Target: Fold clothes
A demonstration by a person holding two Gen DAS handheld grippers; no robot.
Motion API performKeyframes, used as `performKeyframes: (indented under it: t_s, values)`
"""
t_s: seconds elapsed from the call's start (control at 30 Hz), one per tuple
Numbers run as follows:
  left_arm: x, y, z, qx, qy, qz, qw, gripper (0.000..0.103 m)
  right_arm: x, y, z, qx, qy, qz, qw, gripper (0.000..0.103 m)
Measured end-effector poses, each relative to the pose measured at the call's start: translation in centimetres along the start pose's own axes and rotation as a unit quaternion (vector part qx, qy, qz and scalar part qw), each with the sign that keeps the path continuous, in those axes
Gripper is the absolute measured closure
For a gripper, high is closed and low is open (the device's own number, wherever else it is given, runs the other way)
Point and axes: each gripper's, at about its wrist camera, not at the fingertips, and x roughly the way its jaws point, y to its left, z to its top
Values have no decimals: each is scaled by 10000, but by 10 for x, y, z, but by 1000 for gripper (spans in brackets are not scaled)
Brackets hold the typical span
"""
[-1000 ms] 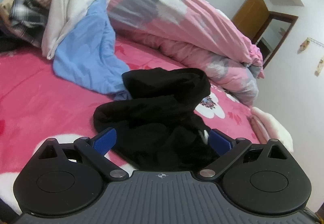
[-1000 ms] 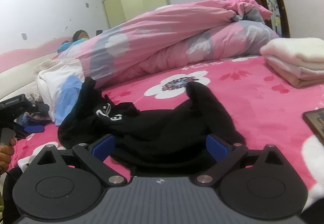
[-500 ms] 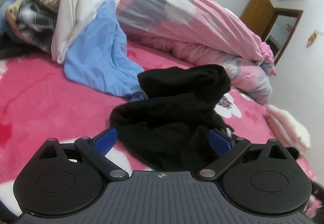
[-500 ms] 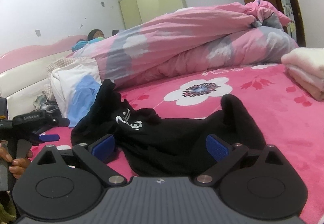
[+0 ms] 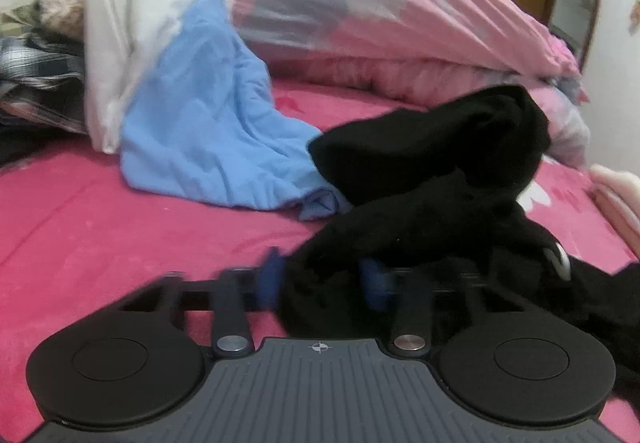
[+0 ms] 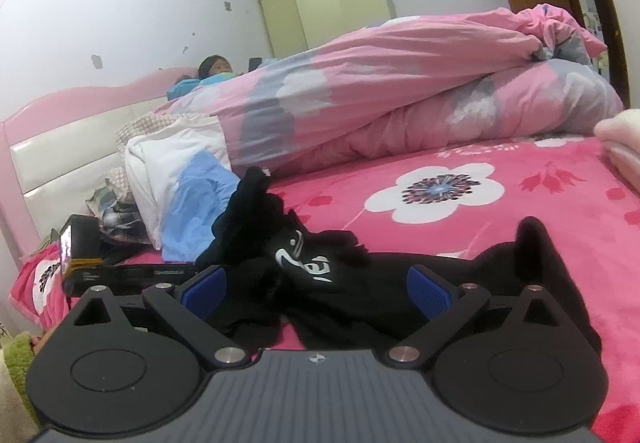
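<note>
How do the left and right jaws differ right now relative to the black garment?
Left gripper: jaws closing, drawn narrow, a fold of the black garment between them. Right gripper: jaws spread wide, the garment lying between them, neither pad pressing on it. The left view is motion-blurred; the right is sharp. Both have blue pads and point at the same garment.

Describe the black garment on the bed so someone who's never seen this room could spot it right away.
Start at the pink flowered bedspread, in front of the rolled pink quilt. The black garment lies crumpled there, beside a light blue one. It is the only black piece with a white logo on it.
</note>
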Motion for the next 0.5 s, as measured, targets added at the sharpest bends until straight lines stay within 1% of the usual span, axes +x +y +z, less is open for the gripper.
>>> performKeyframes:
  t_s: [0.07,0.1,0.13,0.17,0.2,0.27,0.3,0.37,0.47,0.5]
  values:
    - [-13,2,-1,-212,-118,-178,9995,100,-1,2,-1,-57,13,-9,10000,4]
    - [-20,3,-2,-317,-176,-267,9990,100,-1,3,-1,-84,18,-18,10000,4]
    - [-30,3,-2,-445,-207,-492,9976,100,-1,3,-2,-110,22,-27,9999,4]
    - [-43,2,-2,-605,-250,-890,9939,100,-1,3,-1,-116,27,-40,9999,4]
    - [-58,0,-4,-739,-312,-1319,9880,100,-1,2,0,-122,31,-52,9999,4]
    - [-84,-10,-11,-635,-414,-1848,9799,100,0,-1,3,-73,7,-47,10000,4]
    - [-92,-15,-17,-514,-388,-1949,9787,100,1,-2,4,-39,-19,-20,10000,4]
    - [-100,-24,-30,-275,-220,-2001,9791,100,5,-4,10,-15,-59,50,10000,4]
    - [-95,-25,-52,-258,274,-1997,9791,100,15,-4,25,-17,-133,230,9996,4]
    - [-93,-24,-58,-268,382,-1981,9791,100,19,-3,31,-23,-160,304,9994,4]
